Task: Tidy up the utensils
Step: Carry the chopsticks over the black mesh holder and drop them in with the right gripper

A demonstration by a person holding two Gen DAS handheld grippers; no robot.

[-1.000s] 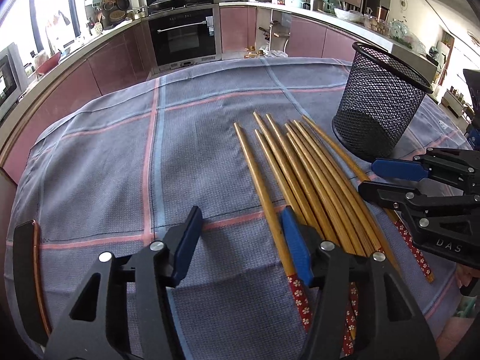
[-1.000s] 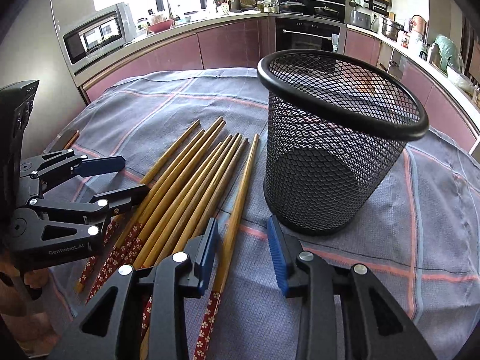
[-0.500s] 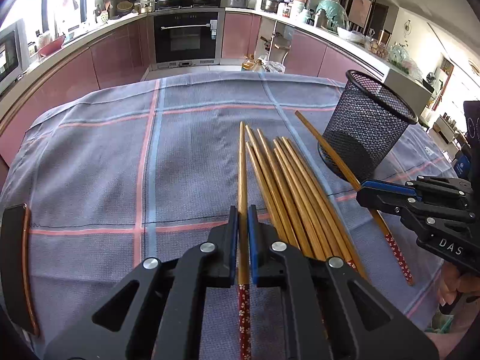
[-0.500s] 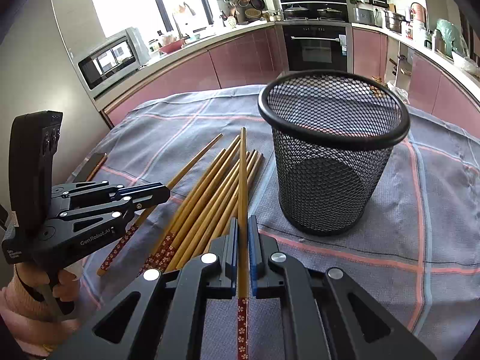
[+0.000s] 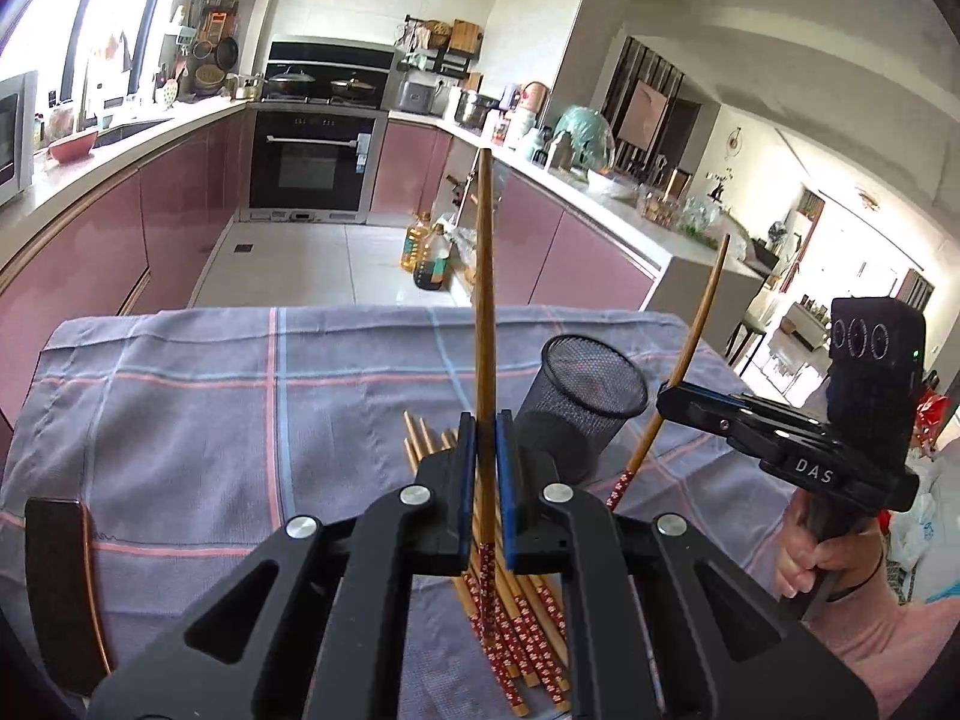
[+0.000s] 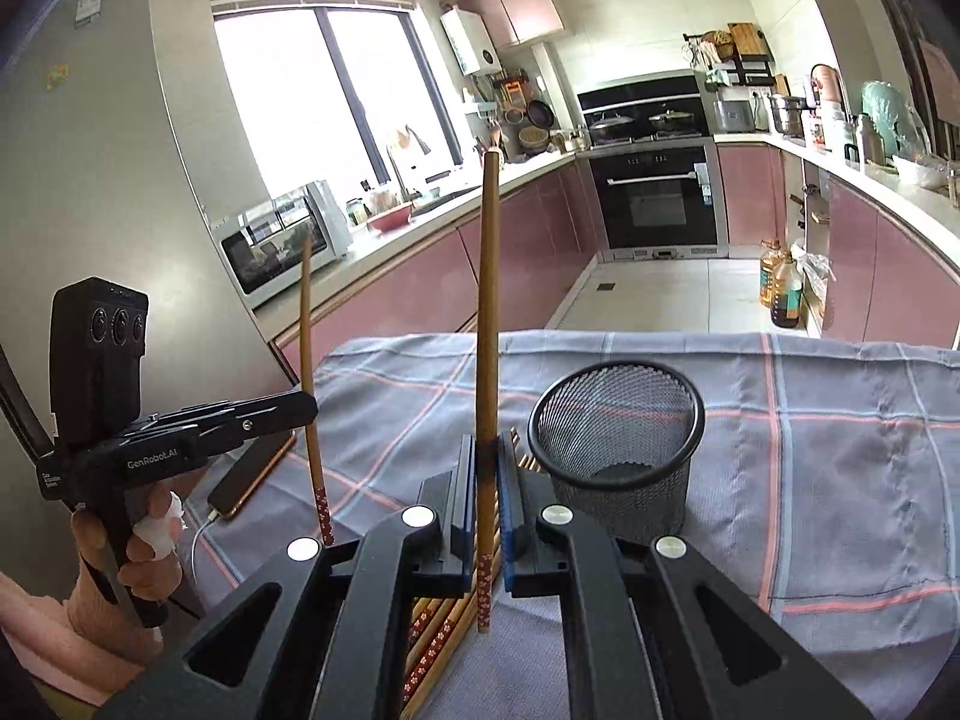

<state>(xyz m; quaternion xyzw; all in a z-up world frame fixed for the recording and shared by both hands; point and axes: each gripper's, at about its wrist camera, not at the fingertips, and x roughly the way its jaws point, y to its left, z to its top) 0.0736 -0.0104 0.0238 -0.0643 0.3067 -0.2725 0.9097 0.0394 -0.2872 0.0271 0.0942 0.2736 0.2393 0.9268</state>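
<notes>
My left gripper (image 5: pixel 485 480) is shut on a wooden chopstick (image 5: pixel 483 312) with a red flowered end, held high above the table, pointing forward and up. My right gripper (image 6: pixel 485 498) is shut on another chopstick (image 6: pixel 487 324) the same way. Each gripper shows in the other's view: the right one (image 5: pixel 666 399) with its chopstick (image 5: pixel 690 348), the left one (image 6: pixel 309 405) with its chopstick (image 6: pixel 307 330). Several more chopsticks (image 5: pixel 516 630) lie bundled on the cloth below. The black mesh cup (image 6: pixel 618 438) stands upright just right of the bundle, and appears in the left wrist view (image 5: pixel 585 402).
The table carries a grey cloth with pink and blue lines (image 6: pixel 810 480). A phone (image 6: pixel 252 474) with a white cable lies at the table's left edge; it also shows in the left wrist view (image 5: pixel 63 588). Kitchen counters and an oven (image 5: pixel 312 162) stand beyond the table.
Both grippers have risen well above the table, each lifting its chopstick clear of the bundle. A second ago both were open over the chopsticks; they closed half a second ago.
</notes>
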